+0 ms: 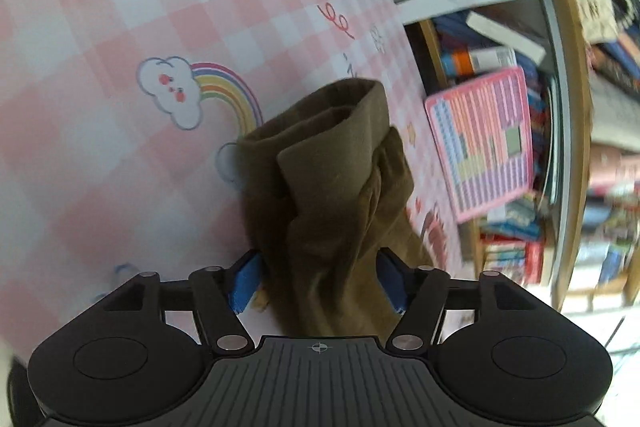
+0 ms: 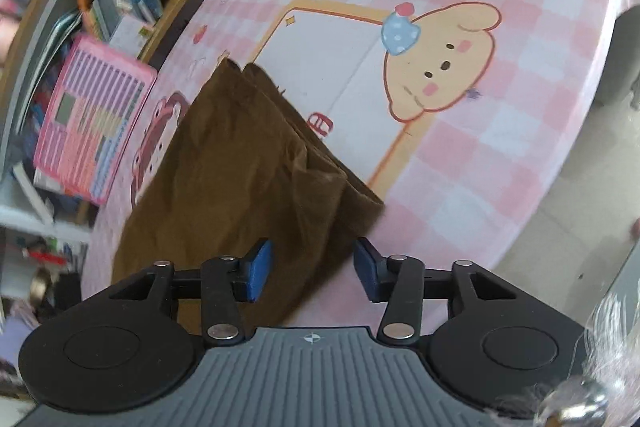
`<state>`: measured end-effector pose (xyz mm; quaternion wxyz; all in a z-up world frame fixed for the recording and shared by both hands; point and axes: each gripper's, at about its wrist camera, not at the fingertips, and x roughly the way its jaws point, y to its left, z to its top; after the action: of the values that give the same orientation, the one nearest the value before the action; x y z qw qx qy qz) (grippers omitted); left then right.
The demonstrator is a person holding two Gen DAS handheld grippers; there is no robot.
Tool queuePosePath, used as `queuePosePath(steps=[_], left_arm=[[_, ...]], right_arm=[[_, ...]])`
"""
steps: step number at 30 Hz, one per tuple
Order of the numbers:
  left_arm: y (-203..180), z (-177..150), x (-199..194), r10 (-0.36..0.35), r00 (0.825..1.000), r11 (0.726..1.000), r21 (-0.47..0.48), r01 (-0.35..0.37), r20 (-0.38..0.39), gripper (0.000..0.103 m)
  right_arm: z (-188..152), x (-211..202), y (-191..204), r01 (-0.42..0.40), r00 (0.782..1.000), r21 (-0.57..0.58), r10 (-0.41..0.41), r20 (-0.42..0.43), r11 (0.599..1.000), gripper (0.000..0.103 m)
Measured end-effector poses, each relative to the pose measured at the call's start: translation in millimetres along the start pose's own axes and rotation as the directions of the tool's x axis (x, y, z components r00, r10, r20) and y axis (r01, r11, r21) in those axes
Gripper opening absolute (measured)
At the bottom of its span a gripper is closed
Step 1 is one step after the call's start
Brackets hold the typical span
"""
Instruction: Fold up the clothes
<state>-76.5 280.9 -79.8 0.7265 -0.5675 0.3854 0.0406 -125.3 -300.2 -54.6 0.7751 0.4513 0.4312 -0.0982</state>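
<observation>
Both grippers let go, brown garment on the table

The left gripper (image 1: 318, 277) and right gripper (image 2: 313, 269) both stand released, jaws apart around bunched cloth, pads not pressing. The garment (image 2: 240, 163) lies folded on the pink checked tablecloth (image 2: 500, 155), near the shelf (image 1: 568, 107) side.

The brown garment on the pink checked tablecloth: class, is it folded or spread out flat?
Folded. The brown garment lies as a narrow bundle with several stacked layer edges showing along its side, on the tablecloth.
</observation>
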Motion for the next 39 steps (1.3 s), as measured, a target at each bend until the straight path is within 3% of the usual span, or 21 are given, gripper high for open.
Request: queuePosePath(steps=[1,2,4,6,9,11,13,16,18,25,28,31,33,38,39], left_arm=[[-2,2,6,0.019,1.0,1.0,-0.004,-0.019,-0.002,0.026],[-5,4,13,0.041,0.999,0.999,0.0,-0.041,-0.007,0.016],[-15,6,23,0.033,0.999,0.999,0.014,-0.033,0.0,0.012],[-38,7,25,-0.034,0.999,0.998,0.05,0.033,0.017,0.009],[-74,6,25,-0.141,0.989,0.984,0.116,0.136,0.039,0.008],[-87,1,12,-0.2,0.979,0.964,0.19,0.188,0.047,0.008],[-76,1,6,-0.186,0.981,0.961,0.215,0.172,0.051,0.008],[-31,1,20,-0.044,0.999,0.99,0.134,0.04,0.027,0.008],[-14,-5,24,-0.005,1.0,0.993,0.119,0.002,0.024,0.008],[-12,-7,23,-0.012,0.999,0.988,0.157,0.007,0.031,0.009],[-10,-7,25,-0.015,0.999,0.987,0.16,0.009,0.035,0.01],[-9,-7,24,-0.009,0.999,0.986,0.168,0.001,0.044,0.015],[-11,-8,23,0.004,0.999,0.984,0.178,-0.013,0.049,0.024],[-17,-15,12,0.022,0.997,0.968,0.247,-0.038,0.07,0.048],[-19,-18,9,0.028,0.997,0.962,0.269,-0.048,0.076,0.049]], right_arm=[[4,5,2,0.015,1.0,0.018,-0.015,-0.007,1.0,0.027],[8,10,4,0.029,0.999,0.034,-0.029,-0.015,0.999,0.011],[19,22,10,0.023,1.0,0.036,-0.022,-0.018,0.999,0.006],[35,32,23,0.01,1.0,0.009,-0.01,0.006,1.0,0.005],[59,14,65,-0.101,0.986,-0.09,0.112,0.127,0.991,0.005],[64,-5,83,-0.149,0.967,-0.164,0.178,0.182,0.975,0.004],[63,-22,92,-0.161,0.955,-0.227,0.21,0.211,0.96,0.004],[56,3,64,-0.053,0.989,-0.21,0.081,0.126,0.976,0.004],[47,24,47,-0.011,0.997,-0.19,0.025,0.073,0.982,0.005],[28,36,38,0.06,0.992,-0.257,-0.029,0.12,0.965,0.006],[22,35,39,0.087,0.989,-0.286,-0.048,0.143,0.954,0.013],[15,33,45,0.112,0.985,-0.317,-0.062,0.163,0.942,0.023],[6,27,47,0.127,0.982,-0.335,-0.071,0.174,0.934,0.035],[-20,17,58,0.139,0.979,-0.388,-0.068,0.19,0.911,0.041],[-25,15,62,0.139,0.98,-0.405,-0.066,0.19,0.904,0.042]])
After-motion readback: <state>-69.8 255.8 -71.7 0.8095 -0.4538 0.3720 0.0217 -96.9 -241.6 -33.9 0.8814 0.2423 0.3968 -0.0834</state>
